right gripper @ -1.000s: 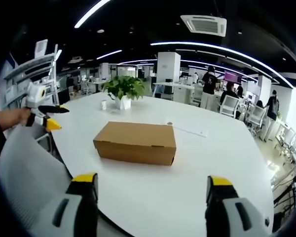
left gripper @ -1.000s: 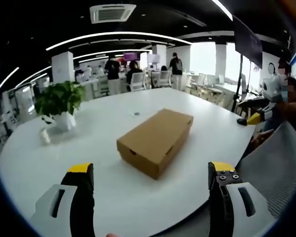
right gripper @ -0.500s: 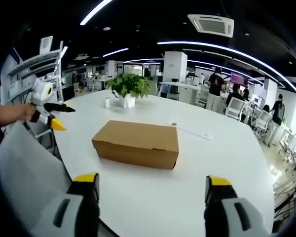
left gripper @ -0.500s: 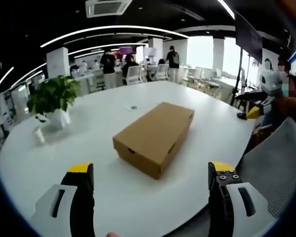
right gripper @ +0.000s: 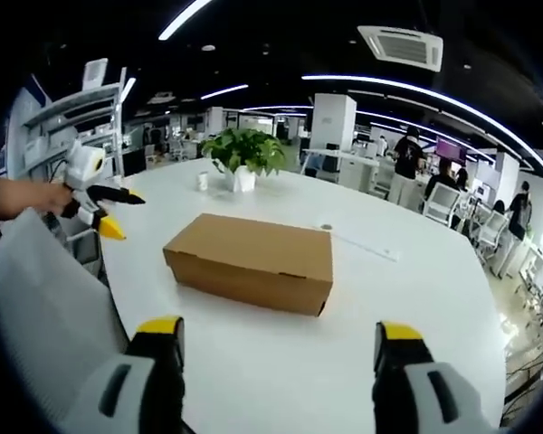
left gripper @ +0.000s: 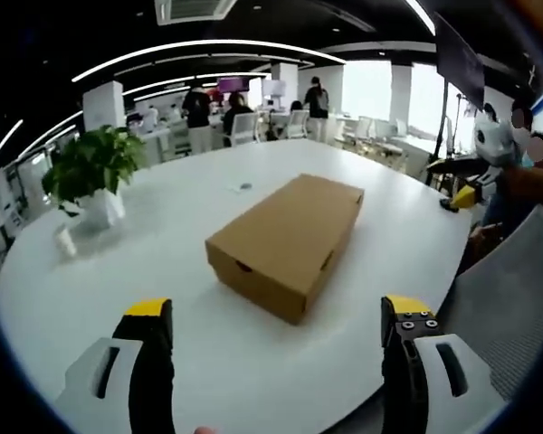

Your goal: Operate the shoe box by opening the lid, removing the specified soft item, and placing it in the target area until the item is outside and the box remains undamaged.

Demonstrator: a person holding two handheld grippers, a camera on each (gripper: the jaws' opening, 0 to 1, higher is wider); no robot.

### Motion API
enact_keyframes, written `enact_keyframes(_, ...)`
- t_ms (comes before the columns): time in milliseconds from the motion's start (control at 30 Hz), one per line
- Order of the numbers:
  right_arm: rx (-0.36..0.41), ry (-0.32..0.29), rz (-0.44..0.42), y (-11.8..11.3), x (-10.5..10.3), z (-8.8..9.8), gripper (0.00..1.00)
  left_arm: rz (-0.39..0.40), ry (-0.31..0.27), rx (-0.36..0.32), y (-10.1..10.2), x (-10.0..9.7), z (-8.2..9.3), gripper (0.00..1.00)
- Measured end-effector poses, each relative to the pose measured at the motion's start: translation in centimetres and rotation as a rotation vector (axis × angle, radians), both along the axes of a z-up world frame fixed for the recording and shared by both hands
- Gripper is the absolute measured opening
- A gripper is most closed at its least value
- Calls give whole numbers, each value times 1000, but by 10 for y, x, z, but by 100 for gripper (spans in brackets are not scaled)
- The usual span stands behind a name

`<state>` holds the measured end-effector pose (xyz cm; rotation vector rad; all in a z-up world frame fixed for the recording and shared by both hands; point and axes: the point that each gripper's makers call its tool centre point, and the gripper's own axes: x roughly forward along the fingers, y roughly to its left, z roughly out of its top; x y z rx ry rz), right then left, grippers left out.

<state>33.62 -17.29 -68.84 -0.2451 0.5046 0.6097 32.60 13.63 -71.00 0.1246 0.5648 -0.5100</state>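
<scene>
A brown cardboard shoe box point(left gripper: 288, 240) lies on the white round table point(left gripper: 163, 226) with its lid down; the right gripper view has the same shoe box point(right gripper: 250, 261) side-on. My left gripper point(left gripper: 276, 316) is open, short of the box's near corner, with nothing between its jaws. My right gripper point(right gripper: 276, 333) is open too, in front of the box's long side and apart from it. Each gripper appears in the other's view: the right gripper point(left gripper: 462, 181) at the table's right edge, the left gripper point(right gripper: 95, 197) at the left. The box's contents are hidden.
A potted plant point(left gripper: 90, 176) with a small white cup point(left gripper: 66, 242) beside it stands at the table's far left. A grey chair back point(left gripper: 516, 298) is by the table's near edge. People sit and stand among desks in the background.
Both cameras have moved a little closer to the box, which looks slightly larger. The box has not moved and both grippers stay open.
</scene>
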Motion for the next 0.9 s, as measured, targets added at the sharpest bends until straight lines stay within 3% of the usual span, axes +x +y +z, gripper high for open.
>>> enact_keyframes(900,-32,44,56,3,25,-35,82,-19,53,-2,-6,15,-24,96)
